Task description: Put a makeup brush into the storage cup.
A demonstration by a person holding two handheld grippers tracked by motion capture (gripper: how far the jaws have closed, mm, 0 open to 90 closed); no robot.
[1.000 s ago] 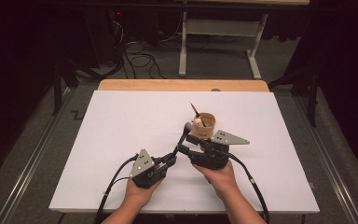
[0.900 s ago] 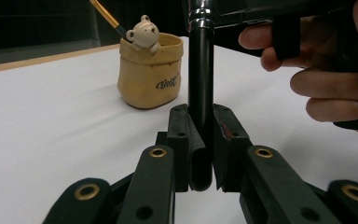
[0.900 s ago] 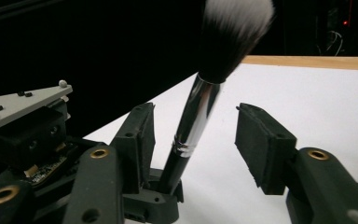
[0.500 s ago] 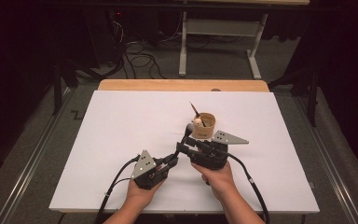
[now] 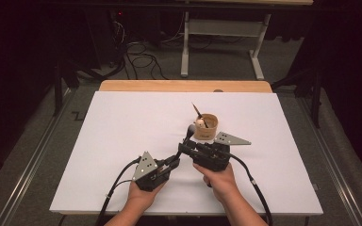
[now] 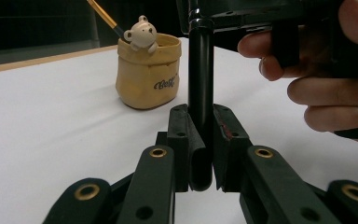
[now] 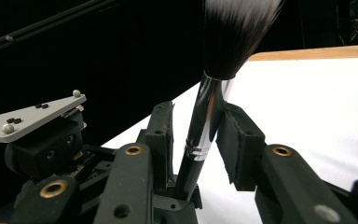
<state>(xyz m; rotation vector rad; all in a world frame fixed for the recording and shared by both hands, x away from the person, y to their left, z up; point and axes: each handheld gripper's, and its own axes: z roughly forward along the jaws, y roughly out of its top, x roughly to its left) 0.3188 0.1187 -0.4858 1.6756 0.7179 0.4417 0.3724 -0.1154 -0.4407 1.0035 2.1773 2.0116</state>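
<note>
A black-handled makeup brush (image 5: 187,137) with a chrome collar (image 7: 205,116) and dark, white-tipped bristles (image 7: 237,32) stands nearly upright between my hands. My left gripper (image 5: 174,161) is shut on the lower handle (image 6: 200,84), its pads pressing both sides. My right gripper (image 5: 185,147) reaches in from the right. Its jaws have just been closing around the collar, with a thin gap still on each side in the right gripper view (image 7: 198,135). Behind stands a yellow cup (image 5: 206,129) with a small bear (image 6: 141,32) on its rim and a thin brush (image 5: 197,111) in it.
A white sheet (image 5: 122,127) covers the table, with a wooden edge (image 5: 184,86) at the far side. The cup (image 6: 147,79) sits just beyond the grippers. Cables (image 5: 118,183) trail off the near edge. A hand (image 6: 331,88) holds the right gripper close above the left.
The right gripper's jaws stand narrower around the brush than before. Both hands and the brush have kept their places.
</note>
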